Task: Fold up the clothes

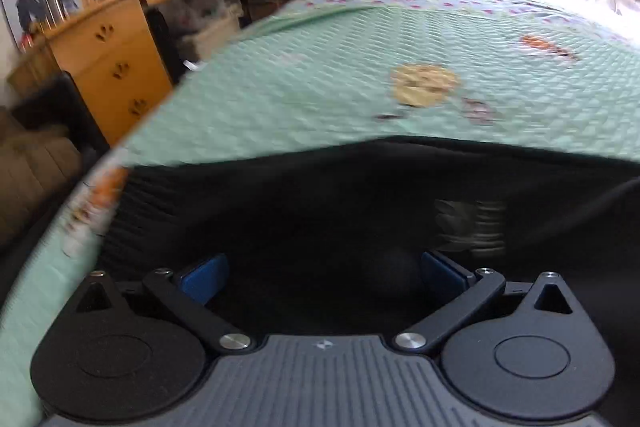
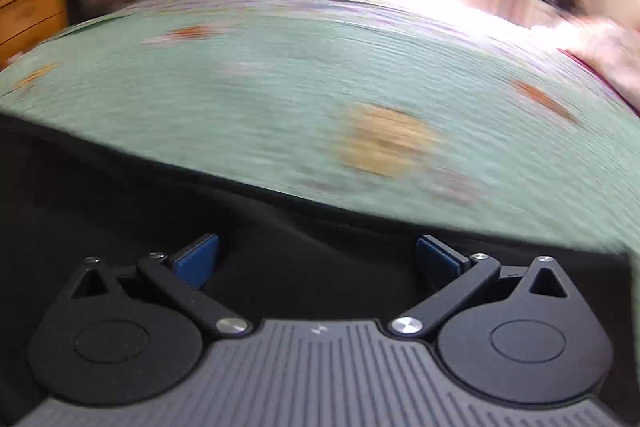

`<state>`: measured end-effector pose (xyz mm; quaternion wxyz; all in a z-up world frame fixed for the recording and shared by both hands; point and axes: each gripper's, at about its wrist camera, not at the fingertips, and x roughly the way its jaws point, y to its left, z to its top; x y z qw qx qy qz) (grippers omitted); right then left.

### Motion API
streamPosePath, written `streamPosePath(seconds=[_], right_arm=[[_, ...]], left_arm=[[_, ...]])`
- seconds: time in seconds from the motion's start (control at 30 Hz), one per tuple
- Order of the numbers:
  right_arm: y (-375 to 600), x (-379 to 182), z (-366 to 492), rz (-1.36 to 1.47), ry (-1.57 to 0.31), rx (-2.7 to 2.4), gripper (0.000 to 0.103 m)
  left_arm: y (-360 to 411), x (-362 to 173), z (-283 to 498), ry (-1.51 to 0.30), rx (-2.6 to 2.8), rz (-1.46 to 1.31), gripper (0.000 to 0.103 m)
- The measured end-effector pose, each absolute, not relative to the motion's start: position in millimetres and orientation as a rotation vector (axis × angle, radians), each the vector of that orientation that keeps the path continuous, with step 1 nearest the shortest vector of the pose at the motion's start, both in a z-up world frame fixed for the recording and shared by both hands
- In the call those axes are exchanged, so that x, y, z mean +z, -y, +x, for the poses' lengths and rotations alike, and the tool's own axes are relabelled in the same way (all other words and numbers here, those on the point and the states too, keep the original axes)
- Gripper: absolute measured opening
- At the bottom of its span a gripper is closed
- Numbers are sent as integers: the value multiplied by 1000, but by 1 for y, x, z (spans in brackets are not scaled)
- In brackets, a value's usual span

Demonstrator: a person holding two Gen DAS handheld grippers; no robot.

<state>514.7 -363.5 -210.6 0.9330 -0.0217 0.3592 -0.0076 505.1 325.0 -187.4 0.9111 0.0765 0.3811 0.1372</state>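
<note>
The black garment (image 1: 320, 195) is spread on the near part of the green quilted bedspread (image 1: 320, 75), its long edge across both views. It lies directly under the left gripper (image 1: 324, 277) and right gripper (image 2: 316, 257); both are seen spread apart, grasping nothing.

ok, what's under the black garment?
The black garment lies on the green quilted bedspread, which shows beyond its far edge in both views. Anything beneath the cloth itself is covered. Both tongs, left and right, are open above it.
</note>
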Motion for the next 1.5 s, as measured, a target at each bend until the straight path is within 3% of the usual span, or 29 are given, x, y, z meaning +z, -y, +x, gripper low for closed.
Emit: streamPosePath(seconds=[0.1, 0.2, 0.3, 0.43, 0.57, 0.67, 0.77, 0.87, 1.03, 1.2, 1.33, 1.43, 1.5], right_arm=[[444, -199, 484, -24, -755, -379, 103], [427, -174, 452, 51, -637, -278, 103], [340, -171, 454, 90, -602, -22, 103], [188, -172, 483, 34, -619, 306, 103], [73, -181, 514, -4, -646, 510, 103], [33, -190, 556, -140, -717, 502, 103], [58, -189, 594, -153, -707, 322, 103], [107, -173, 611, -46, -705, 121, 103], [140, -135, 483, 58, -593, 343, 103], [129, -147, 395, 26, -595, 401, 103], [121, -186, 441, -61, -701, 323, 103], [147, -189, 467, -104, -694, 63, 102], [164, -158, 439, -55, -590, 8, 103]], left_arm=[[-361, -175, 497, -725, 454, 146, 103], [-370, -153, 476, -655, 388, -30, 95], [-314, -147, 471, -611, 202, 135, 102], [-246, -159, 491, -618, 44, 320, 102], [-247, -187, 535, -719, 96, 344, 103], [-290, -190, 574, -760, 180, 186, 103], [-322, -189, 595, -823, 89, 54, 103], [-317, -172, 577, -751, 109, 93, 101], [-301, -133, 487, -642, 13, -18, 102], [-275, -138, 384, -596, -25, -91, 102], [-241, -180, 379, -682, 25, 117, 103], [-243, -174, 374, -696, 124, 75, 93], [-241, -152, 345, -607, 86, -15, 102]])
